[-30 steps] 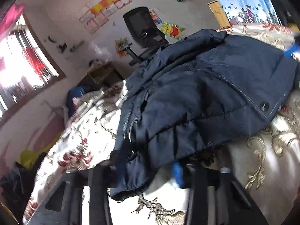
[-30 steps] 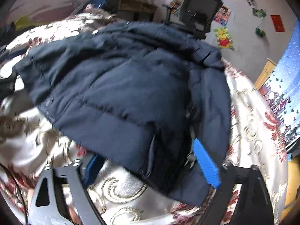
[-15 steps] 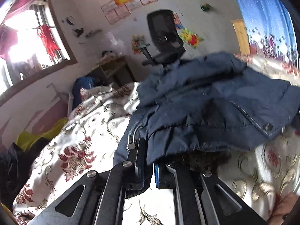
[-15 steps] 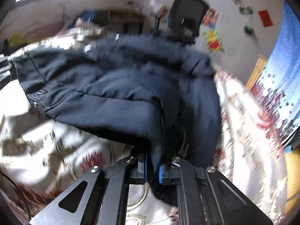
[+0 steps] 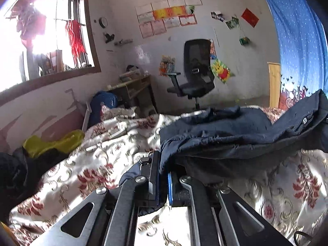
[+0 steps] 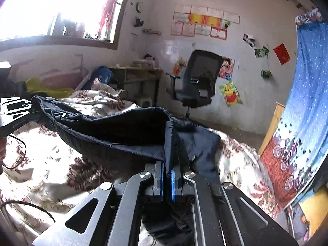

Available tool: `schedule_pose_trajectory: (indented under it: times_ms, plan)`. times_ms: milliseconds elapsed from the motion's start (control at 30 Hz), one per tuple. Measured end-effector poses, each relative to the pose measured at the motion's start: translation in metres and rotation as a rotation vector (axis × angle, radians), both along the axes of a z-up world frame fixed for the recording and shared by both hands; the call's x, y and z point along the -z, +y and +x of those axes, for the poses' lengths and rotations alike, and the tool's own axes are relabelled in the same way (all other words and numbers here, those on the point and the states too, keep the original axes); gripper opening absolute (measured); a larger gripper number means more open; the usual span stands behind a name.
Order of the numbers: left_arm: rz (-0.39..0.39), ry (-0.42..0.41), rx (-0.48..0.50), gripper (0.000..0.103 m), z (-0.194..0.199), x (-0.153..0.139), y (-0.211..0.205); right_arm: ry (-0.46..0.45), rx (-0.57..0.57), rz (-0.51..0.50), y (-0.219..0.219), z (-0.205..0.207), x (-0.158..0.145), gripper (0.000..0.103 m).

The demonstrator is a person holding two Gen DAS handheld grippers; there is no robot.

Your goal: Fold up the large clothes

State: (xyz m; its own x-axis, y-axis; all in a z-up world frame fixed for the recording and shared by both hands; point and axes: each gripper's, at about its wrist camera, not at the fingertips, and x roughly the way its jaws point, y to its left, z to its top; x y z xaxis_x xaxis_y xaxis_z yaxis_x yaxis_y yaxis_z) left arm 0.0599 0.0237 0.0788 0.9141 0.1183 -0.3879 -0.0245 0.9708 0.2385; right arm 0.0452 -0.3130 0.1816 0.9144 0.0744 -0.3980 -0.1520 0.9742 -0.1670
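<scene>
Closed both claws, left claw (image 5: 163,181) and right claw (image 6: 167,181), onto the near hem of the navy jacket (image 5: 235,141), one at each corner. Lifted that hem clear of the floral bedspread (image 5: 86,164), stretching it taut between them. Rolled the left wrist level.

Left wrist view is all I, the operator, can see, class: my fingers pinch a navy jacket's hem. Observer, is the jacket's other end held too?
Observer: Yes. The right wrist view shows the right gripper shut on the navy jacket, with fabric between its blue pads.
Operator: Can that view see my gripper?
Observer: Yes, the left gripper shows at its left edge, clamping the jacket's far corner.
Operator: Anything beneath it?
Observer: A black cable loops over the floral bedspread there.
</scene>
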Motion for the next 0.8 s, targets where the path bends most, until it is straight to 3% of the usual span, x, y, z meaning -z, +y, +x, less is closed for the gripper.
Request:
schedule_pose_trajectory:
  times_ms: [133, 400, 567, 800]
  plan:
    - [0.020, -0.040, 0.000, 0.006, 0.033, -0.018, -0.004, 0.018, -0.009, -0.014, 0.002, 0.034, -0.022, 0.004]
    - [0.038, -0.053, -0.032, 0.006, 0.143, -0.039, -0.017, 0.076, -0.006, -0.036, -0.006, 0.159, -0.048, 0.004]
    - [0.074, -0.032, -0.034, 0.006, 0.213, -0.036, -0.028, 0.130, 0.009, -0.030, -0.012, 0.228, -0.039, 0.004]
    - [0.117, -0.016, -0.057, 0.006, 0.280, -0.019, -0.042, 0.149, 0.028, -0.051, -0.009, 0.303, -0.009, 0.004]
